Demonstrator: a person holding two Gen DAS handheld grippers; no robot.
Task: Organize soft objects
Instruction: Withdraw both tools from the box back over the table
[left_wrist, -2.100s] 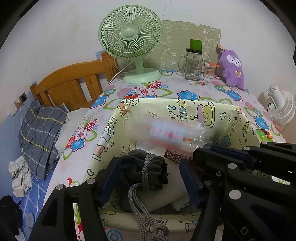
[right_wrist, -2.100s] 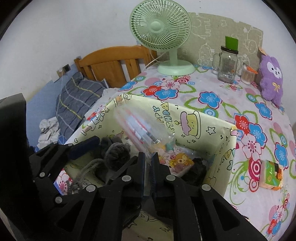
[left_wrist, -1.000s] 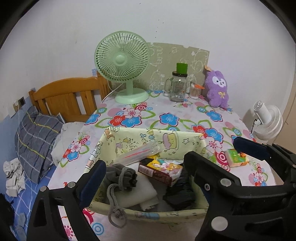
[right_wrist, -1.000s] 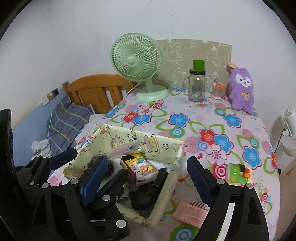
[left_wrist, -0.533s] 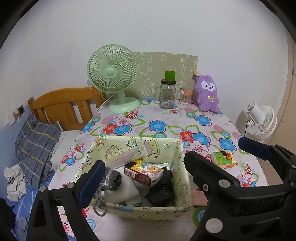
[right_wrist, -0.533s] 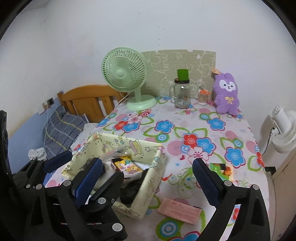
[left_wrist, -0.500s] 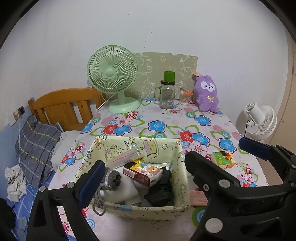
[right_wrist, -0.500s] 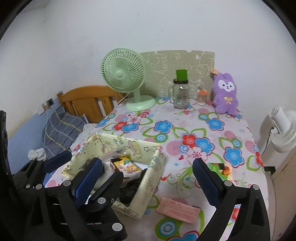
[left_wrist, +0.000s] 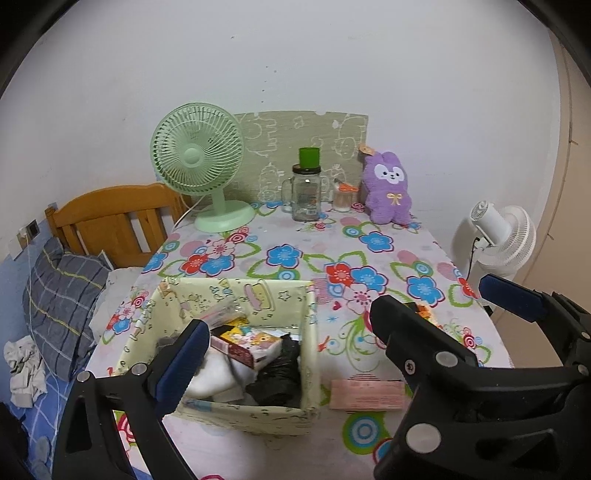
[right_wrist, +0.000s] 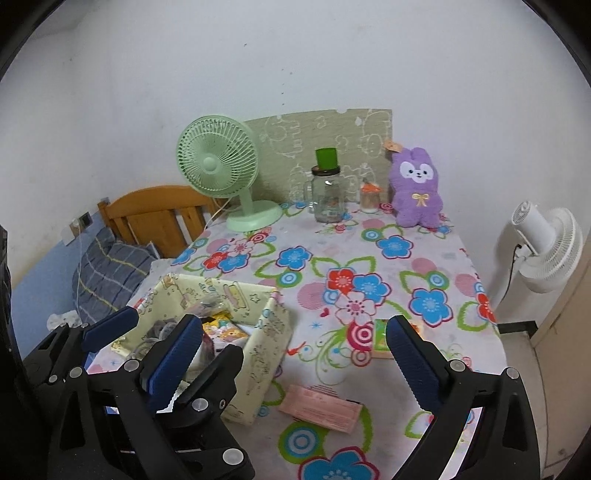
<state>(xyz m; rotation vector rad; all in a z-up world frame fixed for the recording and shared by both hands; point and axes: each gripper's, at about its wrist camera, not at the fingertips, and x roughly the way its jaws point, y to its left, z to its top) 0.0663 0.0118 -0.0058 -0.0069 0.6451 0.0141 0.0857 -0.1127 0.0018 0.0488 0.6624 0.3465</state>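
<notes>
Your left hand-held gripper (left_wrist: 284, 332) and right hand-held gripper (right_wrist: 291, 343) both gape wide, holding nothing. The fabric storage box (left_wrist: 236, 410) of soft objects sits below the left one's fingers, a pink packet (right_wrist: 319, 408) lying beside it, between the right one's fingers.

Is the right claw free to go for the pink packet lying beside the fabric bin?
Probably yes: the right claw is open and empty, and the pink packet lies flat on bare tablecloth just ahead, with nothing on top.
</notes>
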